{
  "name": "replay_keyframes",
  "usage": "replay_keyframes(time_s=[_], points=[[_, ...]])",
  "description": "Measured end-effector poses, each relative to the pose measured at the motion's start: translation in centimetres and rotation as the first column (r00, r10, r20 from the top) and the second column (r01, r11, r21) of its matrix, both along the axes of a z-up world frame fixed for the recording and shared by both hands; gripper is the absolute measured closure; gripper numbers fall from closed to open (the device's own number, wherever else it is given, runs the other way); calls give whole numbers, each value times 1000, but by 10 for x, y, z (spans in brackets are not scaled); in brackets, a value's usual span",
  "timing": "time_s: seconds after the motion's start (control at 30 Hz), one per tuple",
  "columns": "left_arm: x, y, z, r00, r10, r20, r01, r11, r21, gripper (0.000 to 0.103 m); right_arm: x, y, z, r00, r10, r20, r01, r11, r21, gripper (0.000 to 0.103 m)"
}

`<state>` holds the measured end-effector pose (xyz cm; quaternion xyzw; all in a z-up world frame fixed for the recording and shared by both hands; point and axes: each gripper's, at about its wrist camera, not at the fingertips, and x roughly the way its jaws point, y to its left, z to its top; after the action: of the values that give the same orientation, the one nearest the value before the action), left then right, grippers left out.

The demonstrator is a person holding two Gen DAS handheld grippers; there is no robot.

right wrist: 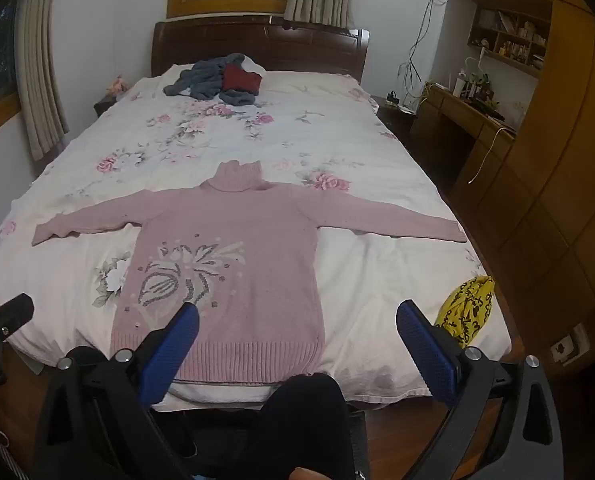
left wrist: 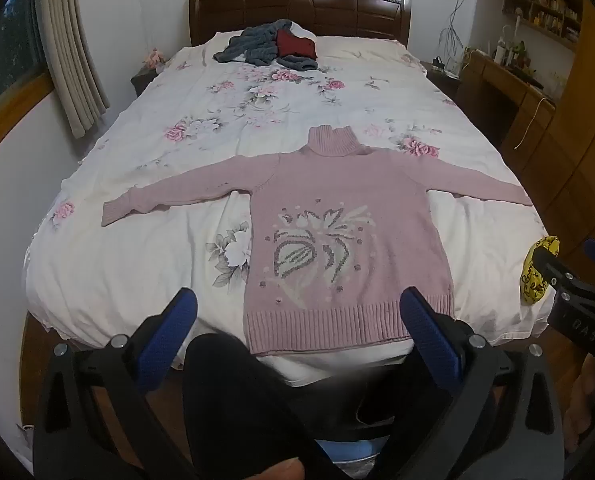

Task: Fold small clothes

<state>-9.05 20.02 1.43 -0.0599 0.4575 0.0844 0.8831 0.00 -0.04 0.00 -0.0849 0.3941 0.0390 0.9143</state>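
A pink turtleneck sweater (left wrist: 337, 216) (right wrist: 237, 240) lies flat and face up on the floral bedspread (left wrist: 145, 264) (right wrist: 377, 280), both sleeves spread out sideways and its ribbed hem at the bed's near edge. My left gripper (left wrist: 297, 304) is open, held off the foot of the bed just short of the hem, with nothing between its blue fingers. My right gripper (right wrist: 297, 316) is open too, hanging over the hem's right part and empty. The right gripper's body shows at the right edge of the left wrist view.
A small yellow patterned cloth (left wrist: 537, 272) (right wrist: 467, 308) lies at the bed's near right corner. A heap of grey and dark red clothes (left wrist: 273, 46) (right wrist: 221, 80) sits by the wooden headboard (left wrist: 297, 12). A wooden desk and wardrobe (right wrist: 537, 160) line the right side. A dark-clothed knee (left wrist: 233, 392) is below.
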Motion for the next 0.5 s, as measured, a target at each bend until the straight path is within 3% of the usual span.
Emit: replay_keyframes(time_s=[0.5], points=[[0,-1,1,1000,-1,-1,1,1000,1,3,-2,-1,2,1000,2,9,-2,1000,-4,4]])
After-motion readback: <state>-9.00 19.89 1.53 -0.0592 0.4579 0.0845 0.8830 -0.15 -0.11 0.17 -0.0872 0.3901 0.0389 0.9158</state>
